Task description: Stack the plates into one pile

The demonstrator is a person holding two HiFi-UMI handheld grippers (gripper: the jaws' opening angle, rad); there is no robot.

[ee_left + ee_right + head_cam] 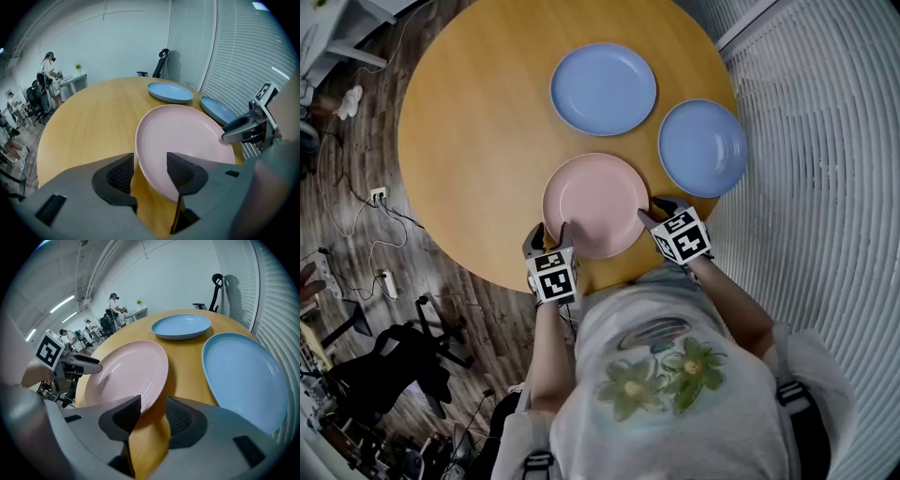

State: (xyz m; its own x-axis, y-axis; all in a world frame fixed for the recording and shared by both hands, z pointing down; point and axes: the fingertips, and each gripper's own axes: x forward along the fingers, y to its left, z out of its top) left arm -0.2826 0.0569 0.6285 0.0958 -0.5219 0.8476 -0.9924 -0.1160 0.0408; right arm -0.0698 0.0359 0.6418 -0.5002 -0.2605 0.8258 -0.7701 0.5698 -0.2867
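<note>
A pink plate (595,202) lies at the near edge of the round wooden table (478,122). My left gripper (548,232) is at its near-left rim. In the left gripper view the pink plate (183,131) has its rim between the open jaws of the left gripper (150,171), with a gap at the left pad. My right gripper (654,211) is at the plate's right rim. In the right gripper view the right gripper (153,416) is open, its left jaw over the edge of the pink plate (129,369). Two blue plates (603,87) (703,147) lie farther back, apart from each other.
The table's near edge is right below both grippers. Cables and a power strip (380,197) lie on the wood floor to the left, by a black office chair (403,347). White blinds (825,141) run along the right. People stand at desks far behind (49,70).
</note>
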